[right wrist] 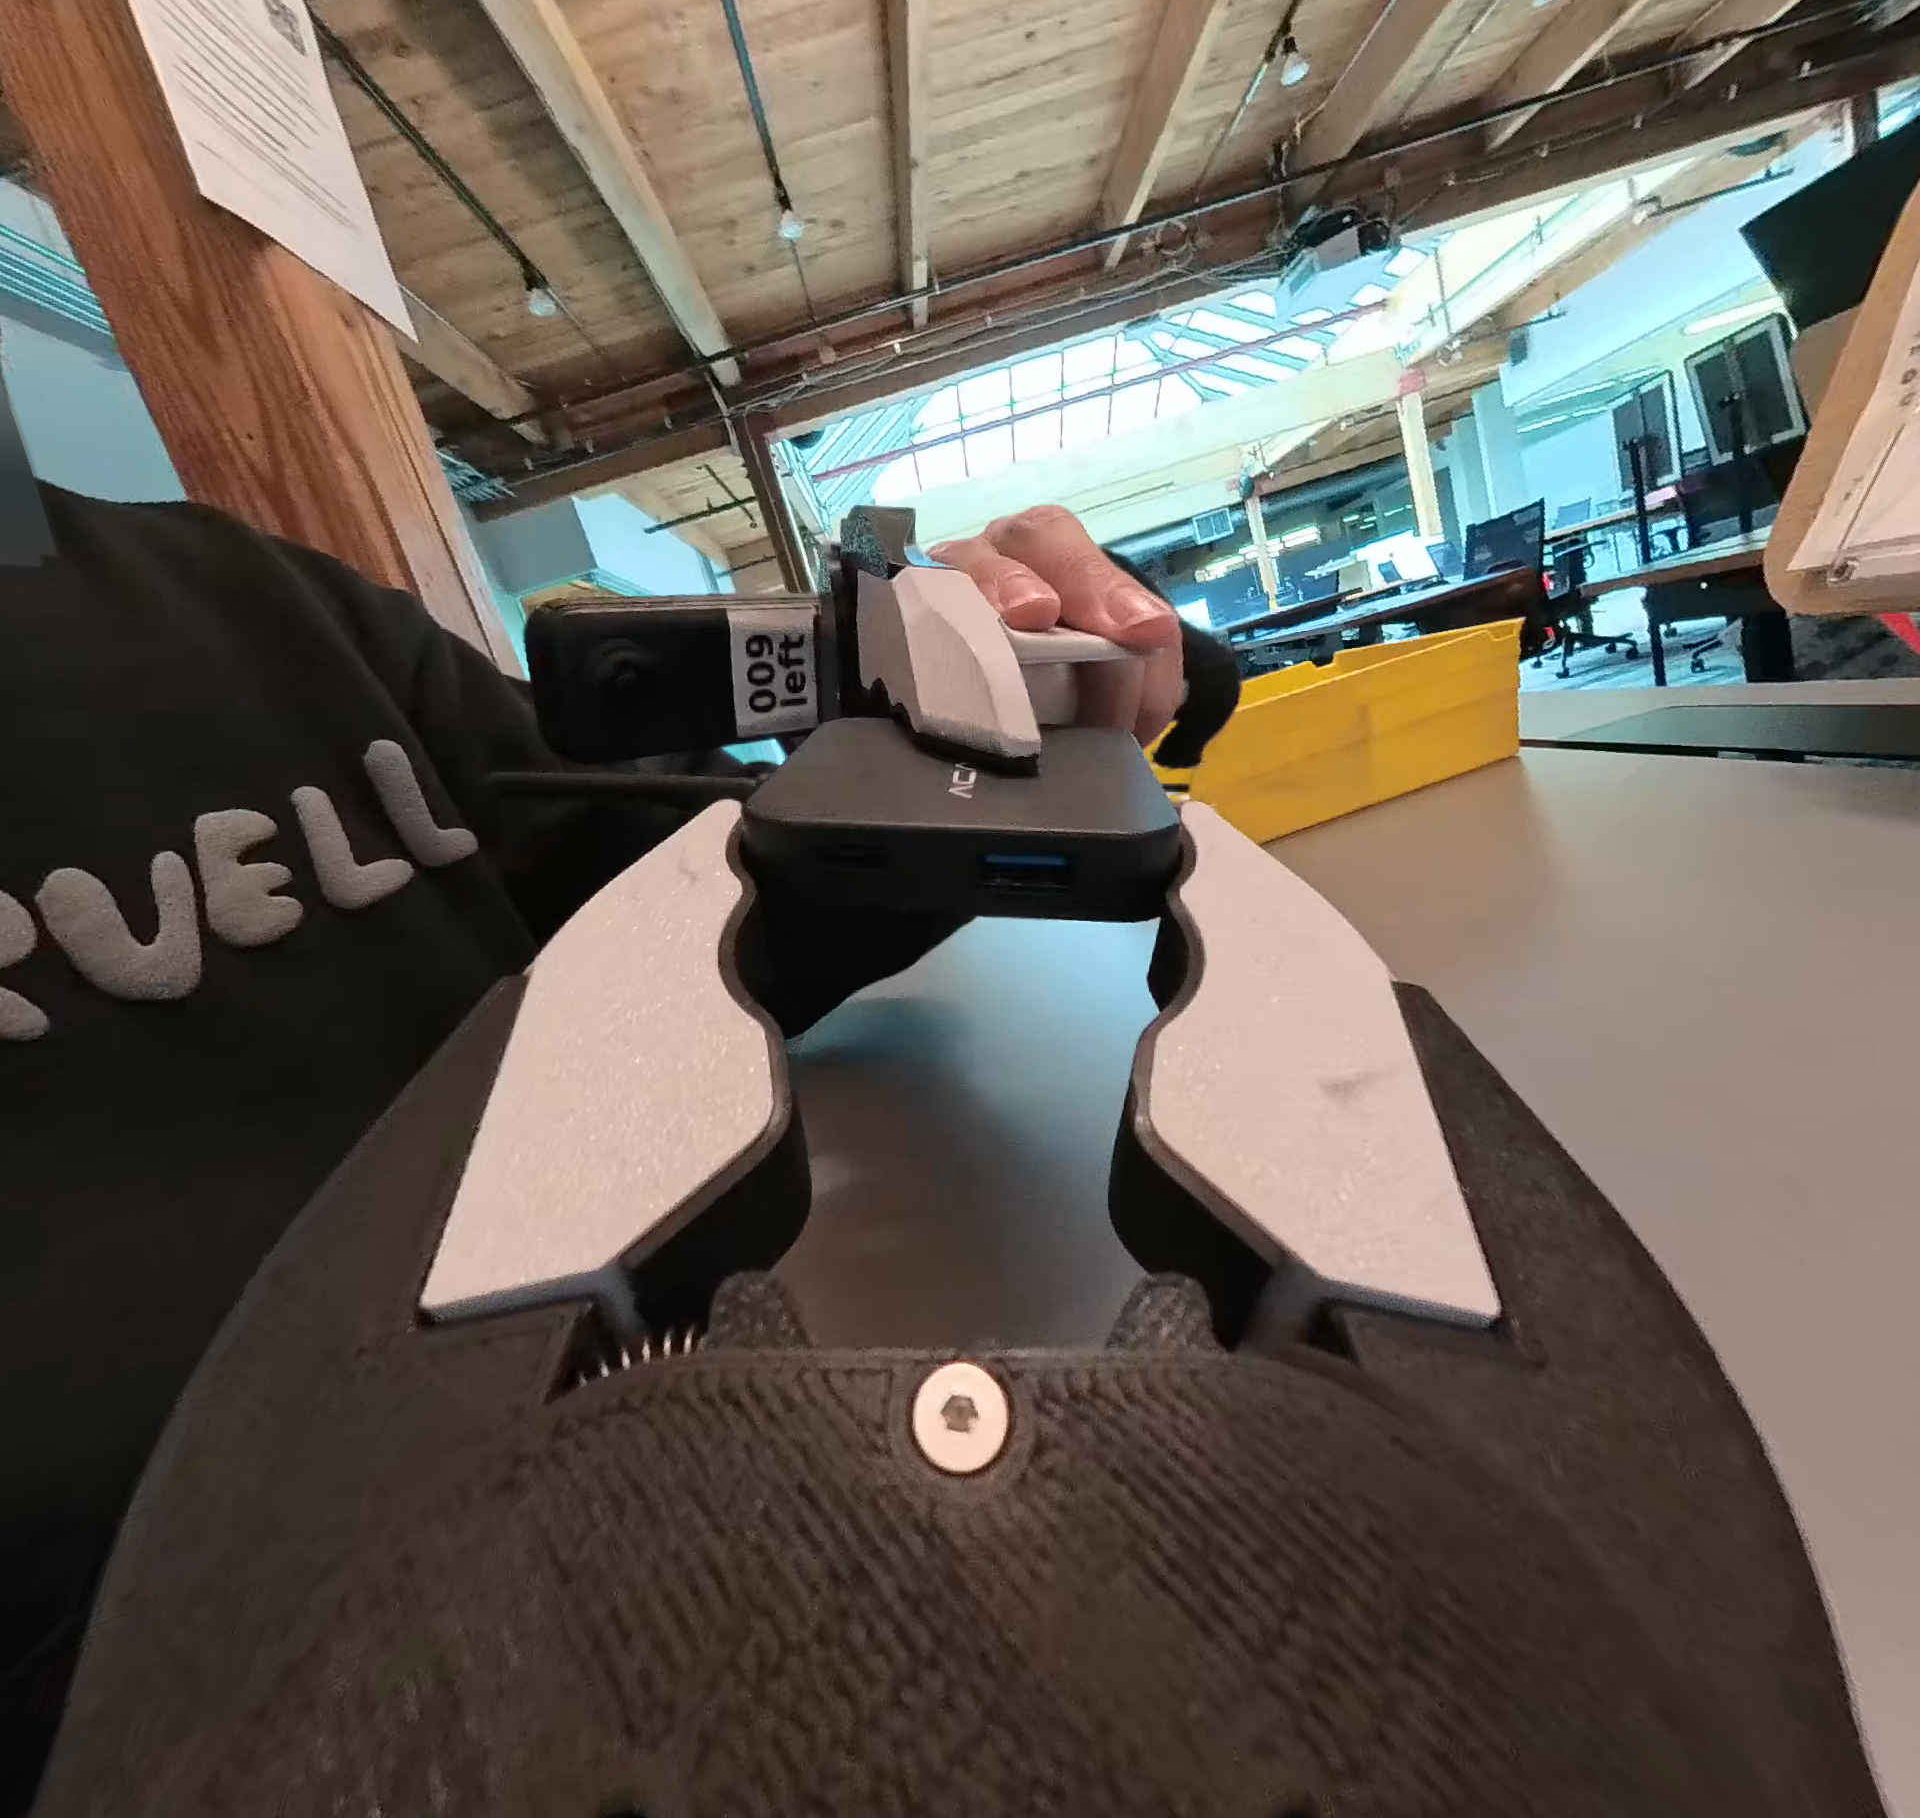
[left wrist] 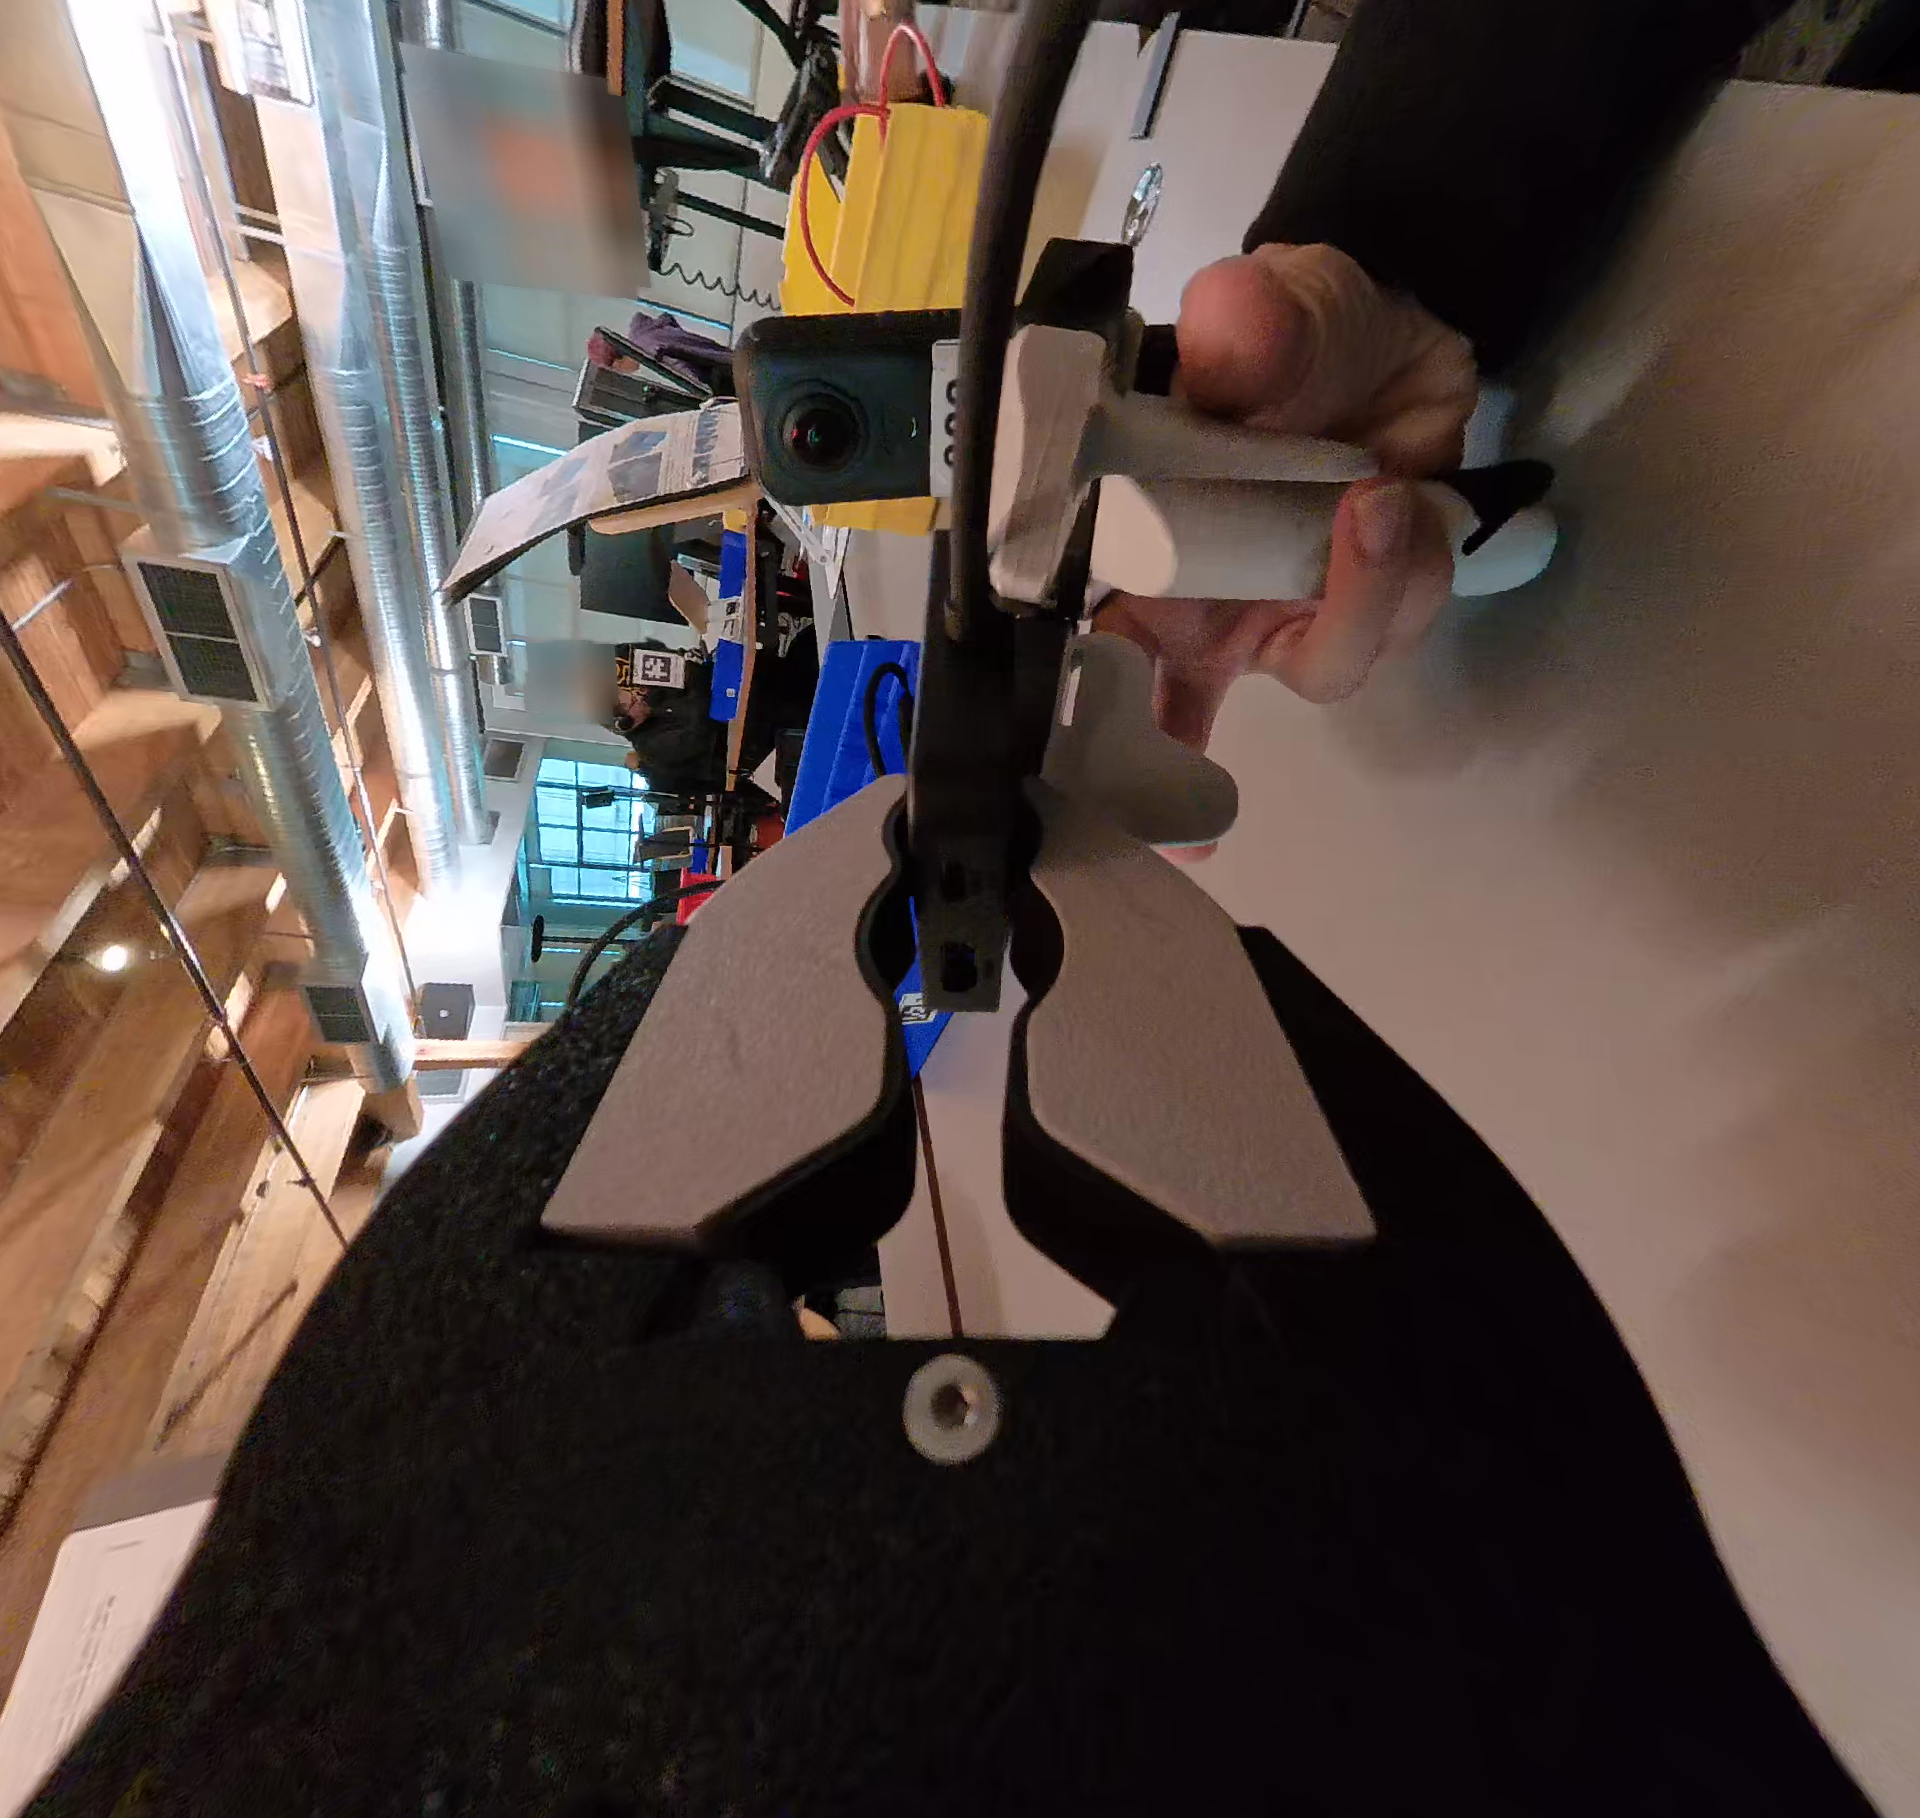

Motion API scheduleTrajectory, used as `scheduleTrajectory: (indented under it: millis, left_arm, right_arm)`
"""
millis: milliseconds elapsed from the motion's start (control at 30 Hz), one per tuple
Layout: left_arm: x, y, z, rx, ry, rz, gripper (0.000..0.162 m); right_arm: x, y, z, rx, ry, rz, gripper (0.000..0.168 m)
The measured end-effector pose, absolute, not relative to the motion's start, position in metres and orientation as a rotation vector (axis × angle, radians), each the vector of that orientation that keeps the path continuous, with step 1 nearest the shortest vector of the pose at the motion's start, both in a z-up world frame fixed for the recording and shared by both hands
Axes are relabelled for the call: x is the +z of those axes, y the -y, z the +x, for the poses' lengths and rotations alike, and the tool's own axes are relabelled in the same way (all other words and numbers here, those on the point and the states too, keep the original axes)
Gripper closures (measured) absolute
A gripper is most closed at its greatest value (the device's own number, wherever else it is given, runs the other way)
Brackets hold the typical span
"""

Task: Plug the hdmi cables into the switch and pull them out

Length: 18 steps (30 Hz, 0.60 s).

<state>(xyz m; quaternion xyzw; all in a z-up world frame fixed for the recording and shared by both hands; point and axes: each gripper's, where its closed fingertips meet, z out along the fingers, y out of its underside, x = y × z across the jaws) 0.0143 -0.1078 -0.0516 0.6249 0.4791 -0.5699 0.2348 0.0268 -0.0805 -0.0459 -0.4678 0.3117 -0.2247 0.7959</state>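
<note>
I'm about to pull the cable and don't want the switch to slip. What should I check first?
1. Right tool grips the switch by both side edges: ok.
2. Left tool holds the plug: not ok. It is clamped on the switch body, top and bottom.
3. HDMI cable is seated: cannot tell. It runs to the switch's end, but the joint is hidden.
4. Front ports are free: ok, both look empty.
5. Switch is clear of the table: ok, it seems to be held above it.
</note>
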Motion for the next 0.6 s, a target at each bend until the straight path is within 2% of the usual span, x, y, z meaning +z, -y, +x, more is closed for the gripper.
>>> scheduleTrajectory:
  millis: [233,333,600]
  left_arm:
    - [-0.045,0.103,0.014,-1.443,-1.245,1.85,0.148]
    - [-0.051,0.097,0.016,-1.351,-1.25,1.963,0.148]
    - [-0.066,0.084,0.016,-1.179,-1.197,2.144,0.148]
  right_arm:
    - [-0.044,0.079,0.022,-0.418,-0.648,-0.99,0.095]
    - [-0.052,0.068,0.023,-0.446,-0.638,-1.08,0.087]
    - [-0.062,0.056,0.029,-0.457,-0.65,-1.177,0.095]
